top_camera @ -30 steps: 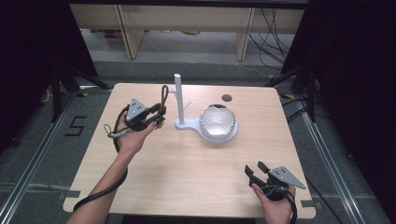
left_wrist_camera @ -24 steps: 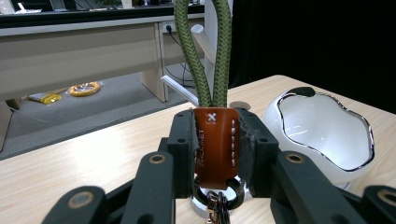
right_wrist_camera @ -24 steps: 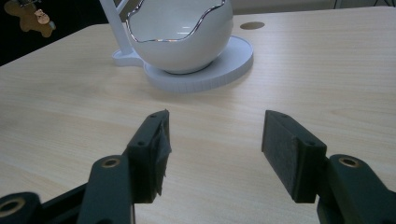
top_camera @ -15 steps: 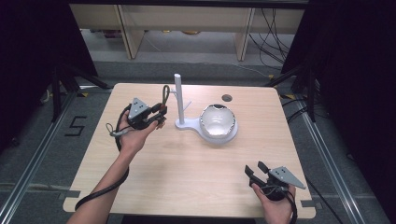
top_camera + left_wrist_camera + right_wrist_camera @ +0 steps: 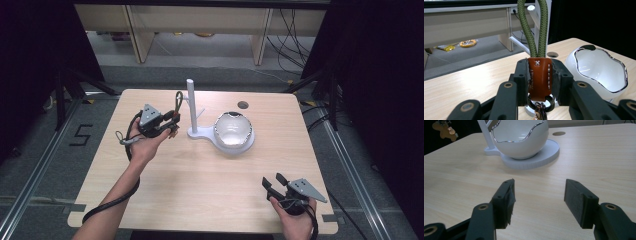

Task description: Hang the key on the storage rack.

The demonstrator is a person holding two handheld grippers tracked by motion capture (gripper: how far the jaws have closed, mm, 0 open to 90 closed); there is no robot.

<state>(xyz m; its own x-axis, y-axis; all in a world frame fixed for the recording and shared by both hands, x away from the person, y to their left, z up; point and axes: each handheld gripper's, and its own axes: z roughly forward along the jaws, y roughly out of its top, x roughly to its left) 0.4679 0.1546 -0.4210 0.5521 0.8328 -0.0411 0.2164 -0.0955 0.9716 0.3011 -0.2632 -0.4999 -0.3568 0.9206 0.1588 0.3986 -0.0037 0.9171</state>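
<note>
Two tools | left tool [image 5: 539, 82] pinching keychain strap [image 5: 539, 75] | right tool [image 5: 537, 202] spread, empty

Left tool [image 5: 172, 121] with keychain [image 5: 178, 102] nudged slightly toward stand [image 5: 192, 106].

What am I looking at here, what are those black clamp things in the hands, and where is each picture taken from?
A person stands at a wooden table holding a two-jaw gripper in each hand. One picture looks down from above; the other two come from cameras riding on the grippers. The left gripper is shut on a keychain, clamping its brown leather tab, with its green cord loop standing up. The right gripper is open and holds nothing, near the table's front edge. On the table is a white stand with an upright post, and a shiny white bowl on its base.
</note>
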